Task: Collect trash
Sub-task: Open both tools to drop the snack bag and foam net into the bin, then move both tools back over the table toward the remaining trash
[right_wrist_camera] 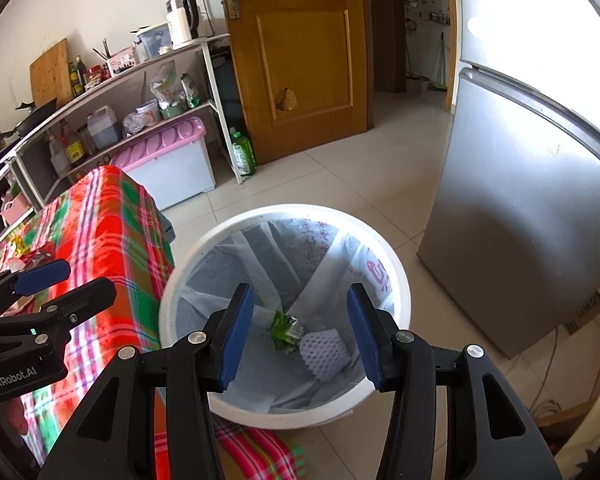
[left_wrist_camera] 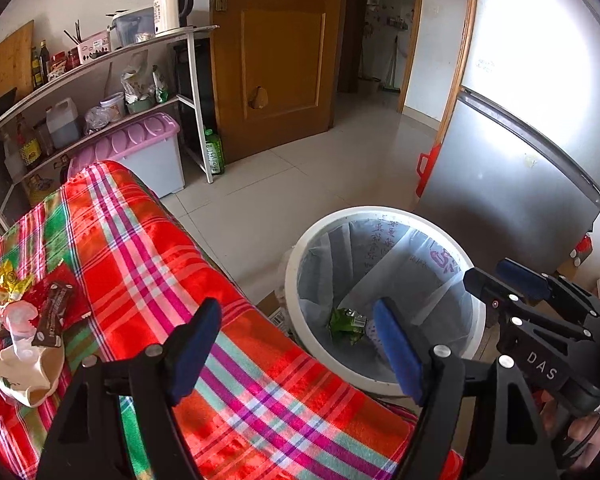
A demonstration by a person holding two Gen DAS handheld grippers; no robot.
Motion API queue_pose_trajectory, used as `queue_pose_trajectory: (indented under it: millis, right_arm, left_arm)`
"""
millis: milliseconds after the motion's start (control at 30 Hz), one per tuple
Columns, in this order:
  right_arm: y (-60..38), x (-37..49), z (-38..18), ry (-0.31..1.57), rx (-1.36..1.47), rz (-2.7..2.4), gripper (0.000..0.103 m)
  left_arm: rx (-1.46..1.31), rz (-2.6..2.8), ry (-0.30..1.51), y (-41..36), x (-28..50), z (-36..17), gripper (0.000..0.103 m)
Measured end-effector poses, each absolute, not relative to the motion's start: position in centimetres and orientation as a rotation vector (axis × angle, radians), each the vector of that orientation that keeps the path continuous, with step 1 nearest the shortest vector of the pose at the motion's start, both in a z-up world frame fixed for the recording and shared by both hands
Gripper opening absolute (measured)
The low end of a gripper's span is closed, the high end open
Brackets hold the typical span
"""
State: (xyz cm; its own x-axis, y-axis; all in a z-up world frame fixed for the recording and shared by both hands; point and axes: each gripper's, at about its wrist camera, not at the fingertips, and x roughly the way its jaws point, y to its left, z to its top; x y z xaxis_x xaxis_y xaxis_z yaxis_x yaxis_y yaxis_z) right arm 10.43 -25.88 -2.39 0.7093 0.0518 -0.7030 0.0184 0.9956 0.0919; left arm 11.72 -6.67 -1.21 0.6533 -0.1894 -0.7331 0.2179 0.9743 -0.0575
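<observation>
Tongs first: left tongs (left_wrist_camera: 296, 354) wide apart, nothing between the blue pads, hanging over the surface edge next to the trash bin (left_wrist_camera: 296, 280). Left of the bin, the surface carries a red plaid cloth (left_wrist_camera: 172, 264). On the cloth, far from the bin, a litter pile: gold foil wrapper (left_wrist_camera: 10, 286), dark brown snack wrapper (left_wrist_camera: 54, 316), torn white paper cup (left_wrist_camera: 28, 376), clear plastic piece (left_wrist_camera: 20, 316). None of it touched by either tongs.

Bin stands on the tiled floor (right_wrist_camera: 340, 184), just beside the surface, white, round, lined with a printed plastic bag (right_wrist_camera: 364, 264). At its bottom: crumpled green wrapper (right_wrist_camera: 286, 330), and touching it on the right a white foam fruit net (right_wrist_camera: 326, 354).

Right tongs (right_wrist_camera: 300, 334) directly above the bin mouth, also wide, empty, pointing down into it. Right of the bin a grey fridge (right_wrist_camera: 520, 220), close but apart. Behind the bin: wooden door (right_wrist_camera: 300, 60), shelf rack (right_wrist_camera: 140, 76) with bottles and kettle (right_wrist_camera: 182, 18), pink-lidded storage box (right_wrist_camera: 172, 160) under it.
</observation>
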Motion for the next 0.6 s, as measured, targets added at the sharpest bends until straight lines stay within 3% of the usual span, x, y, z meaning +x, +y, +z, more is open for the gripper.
queue_pose_trajectory:
  millis: [600]
  right_arm:
    - [-17.9, 9.9, -0.4, 0.716, 0.040, 0.196, 0.050]
  left_arm:
    - [-0.030, -0.045, 0.773, 2.8, 7.4, -0.6, 0.081]
